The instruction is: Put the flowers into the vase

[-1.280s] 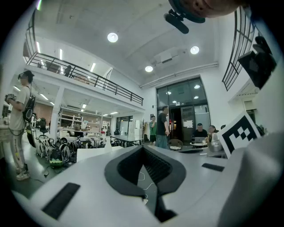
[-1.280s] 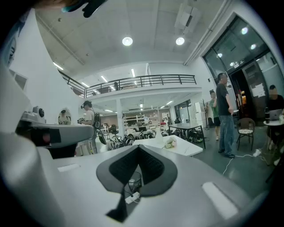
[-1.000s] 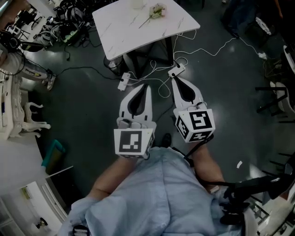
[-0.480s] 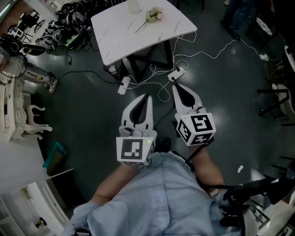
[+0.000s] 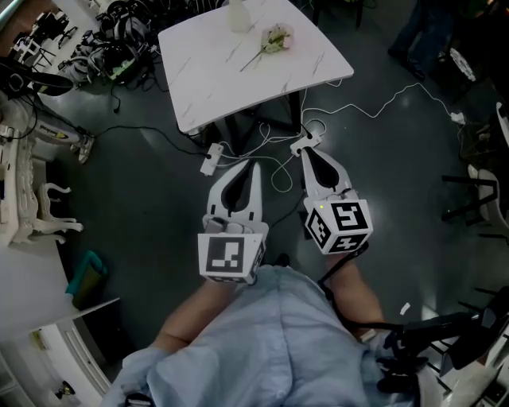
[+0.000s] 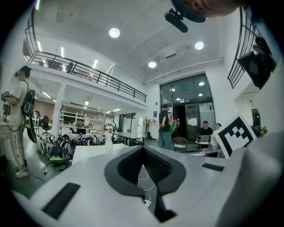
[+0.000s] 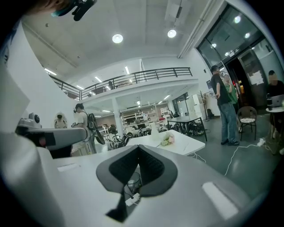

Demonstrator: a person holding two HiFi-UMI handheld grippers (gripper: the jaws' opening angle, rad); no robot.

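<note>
We count:
- One counter (image 5: pixel 208 75), far across floor.
- One bunch of flowers (image 5: pixel 275 38) lying on counter's far right part.
- One vase (image 5: pixel 238 14) upright at far edge, left of flowers, apart from them.
- Two tools, one per hand, side by side over floor, well short of counter. Both point toward it, roughly level, forearms stretched forward from body.
- Left tool (image 5: pixel 256 164): jaws meet at tips, nothing between.
- Right tool (image 5: pixel 303 151): jaws also together, empty.
- Two power strips (image 5: pixel 210 159) on floor near tool tips, among white cables (image 5: pixel 374 102).
</note>
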